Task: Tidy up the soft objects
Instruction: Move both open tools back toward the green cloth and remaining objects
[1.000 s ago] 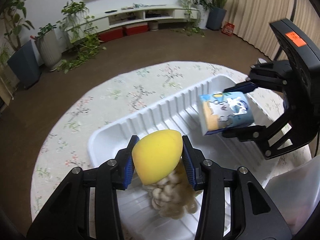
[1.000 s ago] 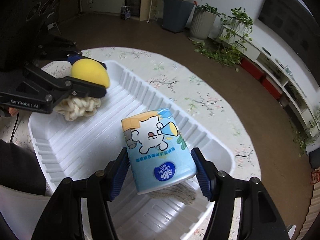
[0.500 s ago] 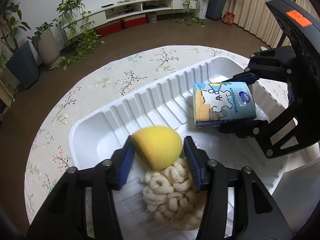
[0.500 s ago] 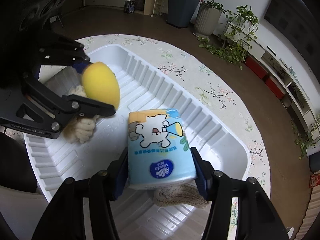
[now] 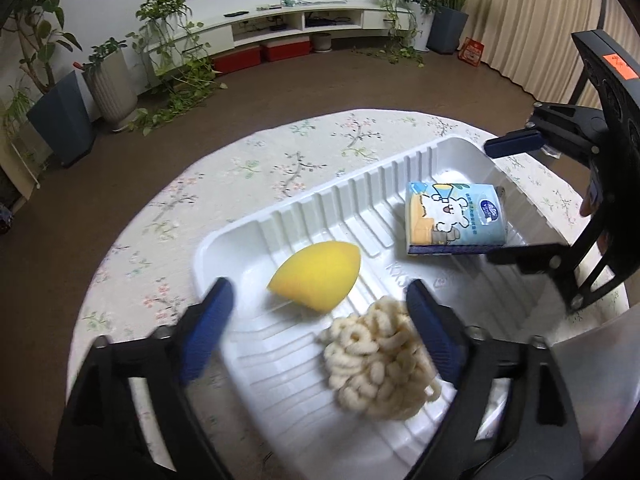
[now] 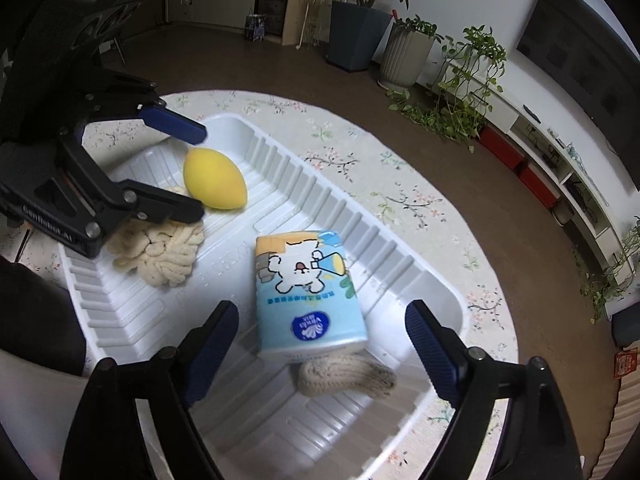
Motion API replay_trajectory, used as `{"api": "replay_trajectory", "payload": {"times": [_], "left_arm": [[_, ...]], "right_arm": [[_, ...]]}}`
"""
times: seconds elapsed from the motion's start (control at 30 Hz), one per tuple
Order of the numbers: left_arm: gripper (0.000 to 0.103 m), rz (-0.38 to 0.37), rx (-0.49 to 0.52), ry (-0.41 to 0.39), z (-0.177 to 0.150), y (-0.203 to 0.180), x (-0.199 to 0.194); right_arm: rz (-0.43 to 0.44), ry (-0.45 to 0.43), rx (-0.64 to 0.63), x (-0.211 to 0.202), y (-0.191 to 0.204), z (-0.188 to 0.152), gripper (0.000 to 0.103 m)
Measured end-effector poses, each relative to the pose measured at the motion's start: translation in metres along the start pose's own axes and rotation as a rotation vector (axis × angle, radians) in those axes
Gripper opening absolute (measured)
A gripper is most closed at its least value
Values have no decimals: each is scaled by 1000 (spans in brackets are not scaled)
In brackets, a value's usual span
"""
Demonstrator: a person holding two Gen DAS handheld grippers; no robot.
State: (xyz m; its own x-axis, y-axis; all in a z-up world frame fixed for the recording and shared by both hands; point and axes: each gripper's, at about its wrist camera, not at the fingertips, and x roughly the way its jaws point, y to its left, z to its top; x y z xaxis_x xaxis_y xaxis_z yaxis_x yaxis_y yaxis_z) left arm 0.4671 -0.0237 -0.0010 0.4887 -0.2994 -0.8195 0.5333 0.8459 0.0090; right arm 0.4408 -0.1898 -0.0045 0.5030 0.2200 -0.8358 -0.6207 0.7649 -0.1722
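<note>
On the round floral-cloth table [image 5: 248, 176] sits a white ribbed tray [image 5: 344, 200], all soft items inside it. Left gripper [image 5: 316, 312] jaws spread wide, holding nothing; it hovers at the near-left end of the tray in its own view. Yellow egg-shaped sponge [image 5: 316, 276] lies on the tray floor between and just past its blue pads [image 5: 208, 320], touching neither. Cream knotted rope bundle [image 5: 376, 360] lies just right of the sponge, close to the right pad, contact unclear. Right gripper [image 6: 320, 348] also spread wide, empty, over the opposite end of the tray. Blue tissue pack [image 6: 308, 292] with a white cartoon bear lies between its fingers, apart from both pads, resting partly on a beige knit piece [image 6: 348, 376] that sticks out from under its near edge. In the right wrist view the sponge [image 6: 214, 184] and rope bundle [image 6: 160, 252] lie at the far-left end, under the left gripper [image 6: 196, 172]. In the left wrist view the tissue pack [image 5: 454, 220] sits at the far-right end, between the right gripper [image 5: 504, 200] fingers. Potted plants [image 5: 108, 80] and a low TV shelf [image 5: 296, 20] lie beyond.
</note>
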Motion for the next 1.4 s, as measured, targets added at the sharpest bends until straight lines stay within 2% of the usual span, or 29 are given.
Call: {"api": "replay_trajectory", "payload": {"times": [0.03, 0.17, 0.4, 0.6, 0.7, 0.9, 1.13, 1.4], "left_arm": [[103, 12, -7, -7, -1, 1, -4], [103, 34, -62, -60, -1, 11, -21], [103, 66, -105, -124, -8, 12, -47], [103, 80, -197, -200, -32, 13, -89], [103, 97, -244, -239, -55, 12, -118], [103, 167, -293, -275, -114, -3, -165], [103, 169, -303, -285, -189, -43, -200], [103, 141, -330, -277, -255, -97, -227]], "right_arm": [[-1, -2, 8, -3, -2, 0, 91], [-10, -35, 47, -19, -11, 1, 103], [-83, -94, 129, -50, -31, 1, 103], [-136, -159, 276, -87, -58, -20, 103], [-158, -193, 373, -113, -69, -43, 103], [-193, -240, 531, -163, -65, -104, 103], [-202, -248, 576, -203, -18, -178, 103], [-147, -238, 648, -229, 38, -244, 103]]}}
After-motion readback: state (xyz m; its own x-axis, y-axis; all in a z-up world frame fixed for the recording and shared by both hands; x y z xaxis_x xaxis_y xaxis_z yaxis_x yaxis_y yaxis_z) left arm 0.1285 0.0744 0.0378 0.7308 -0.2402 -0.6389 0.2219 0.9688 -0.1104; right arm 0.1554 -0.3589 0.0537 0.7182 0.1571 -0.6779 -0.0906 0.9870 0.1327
